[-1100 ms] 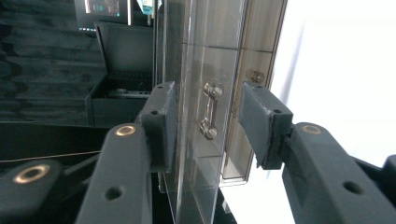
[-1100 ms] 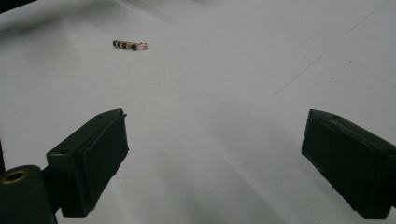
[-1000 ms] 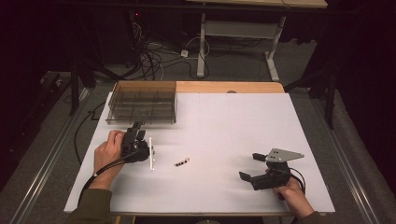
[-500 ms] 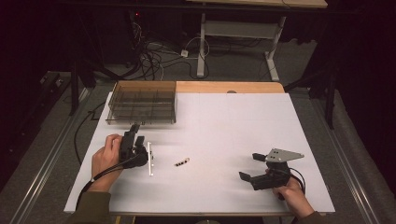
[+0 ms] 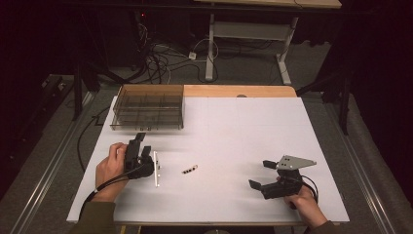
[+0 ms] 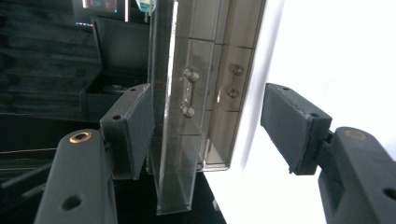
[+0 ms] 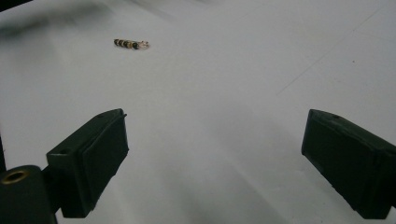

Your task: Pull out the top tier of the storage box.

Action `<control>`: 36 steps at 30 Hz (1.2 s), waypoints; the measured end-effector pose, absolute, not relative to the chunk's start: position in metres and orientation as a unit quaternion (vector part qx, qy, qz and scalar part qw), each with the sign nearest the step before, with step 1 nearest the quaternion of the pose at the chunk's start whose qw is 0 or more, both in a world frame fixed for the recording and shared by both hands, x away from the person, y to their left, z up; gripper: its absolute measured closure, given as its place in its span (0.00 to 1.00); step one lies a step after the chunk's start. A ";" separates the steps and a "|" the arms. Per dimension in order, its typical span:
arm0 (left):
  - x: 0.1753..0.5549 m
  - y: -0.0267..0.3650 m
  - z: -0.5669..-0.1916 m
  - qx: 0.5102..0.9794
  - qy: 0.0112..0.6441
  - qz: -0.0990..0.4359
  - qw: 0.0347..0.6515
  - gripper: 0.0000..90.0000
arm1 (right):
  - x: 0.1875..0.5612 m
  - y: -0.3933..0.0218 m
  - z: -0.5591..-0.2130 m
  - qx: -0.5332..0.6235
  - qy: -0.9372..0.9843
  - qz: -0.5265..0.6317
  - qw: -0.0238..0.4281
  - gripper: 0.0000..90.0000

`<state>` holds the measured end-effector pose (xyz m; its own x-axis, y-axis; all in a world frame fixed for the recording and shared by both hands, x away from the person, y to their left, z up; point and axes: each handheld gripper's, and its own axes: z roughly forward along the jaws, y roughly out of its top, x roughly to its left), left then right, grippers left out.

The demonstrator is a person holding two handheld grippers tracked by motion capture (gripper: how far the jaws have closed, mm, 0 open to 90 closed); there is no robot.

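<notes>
The right gripper (image 5: 259,174), lower right of the high view, rests wide open and empty, aimed at the small part (image 7: 130,44), likely waiting. At left, the left gripper (image 5: 143,144) has just been opening, nothing between its jaws, beside a white strip (image 5: 156,168). Its own view shows the clear box's (image 6: 187,93) latch.

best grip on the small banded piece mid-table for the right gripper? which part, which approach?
Probably from above, jaws across the short width at mid-length. The small banded piece is a thin stick lying flat on the white table, slightly angled, with bare surface all round it. Nothing blocks a top-down reach. The right gripper is open and its jaws stand far wider than the piece. It lies flat, so the pads would need to reach the table surface.
</notes>
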<state>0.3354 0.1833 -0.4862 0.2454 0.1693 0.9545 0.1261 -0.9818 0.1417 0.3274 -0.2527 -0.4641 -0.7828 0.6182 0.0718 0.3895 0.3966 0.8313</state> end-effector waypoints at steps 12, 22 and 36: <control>0.336 0.182 -0.486 0.787 0.097 0.609 0.024 0.38 | 0.327 -0.253 -0.464 0.305 0.826 0.457 0.125 0.09; 0.337 0.182 -0.486 0.792 0.118 0.597 0.050 0.38 | 0.327 -0.253 -0.464 0.304 0.826 0.457 0.126 0.09; 0.341 0.183 -0.485 0.808 0.157 0.562 0.083 0.32 | 0.327 -0.253 -0.464 0.304 0.826 0.457 0.126 0.09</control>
